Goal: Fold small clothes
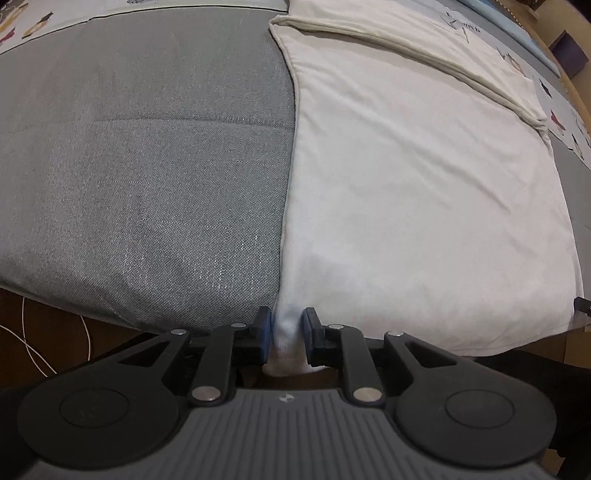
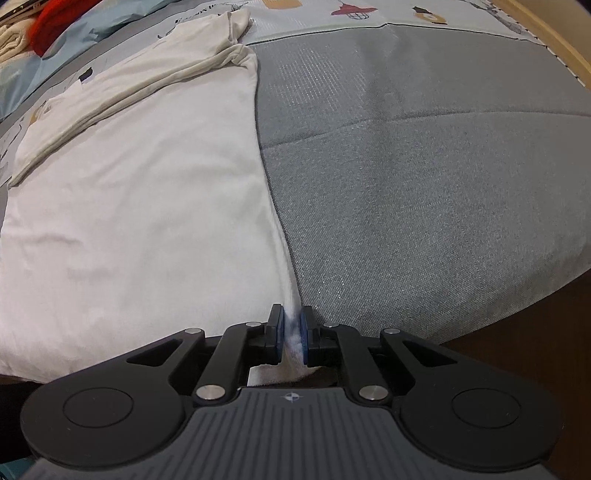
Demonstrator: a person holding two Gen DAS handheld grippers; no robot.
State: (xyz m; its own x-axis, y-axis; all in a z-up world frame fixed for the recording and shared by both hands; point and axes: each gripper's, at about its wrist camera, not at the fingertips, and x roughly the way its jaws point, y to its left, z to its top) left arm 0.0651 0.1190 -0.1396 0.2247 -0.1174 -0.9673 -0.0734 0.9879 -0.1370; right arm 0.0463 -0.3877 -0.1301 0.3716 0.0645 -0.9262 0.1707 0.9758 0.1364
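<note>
A white garment (image 1: 424,192) lies spread flat on a grey fabric surface (image 1: 147,184), with a sleeve folded across its far end. My left gripper (image 1: 288,332) is shut on the garment's near left corner at the surface's front edge. In the right wrist view the same white garment (image 2: 140,206) fills the left half, and my right gripper (image 2: 292,334) is shut on its near right corner. The cloth bunches between the blue pads of both grippers.
The grey surface (image 2: 424,206) drops off at its front edge to a dark brown floor. A printed cartoon cloth (image 2: 351,14) borders the far side. A red item (image 2: 55,22) and folded pale cloths lie at far left. A white cable (image 1: 55,332) lies on the floor.
</note>
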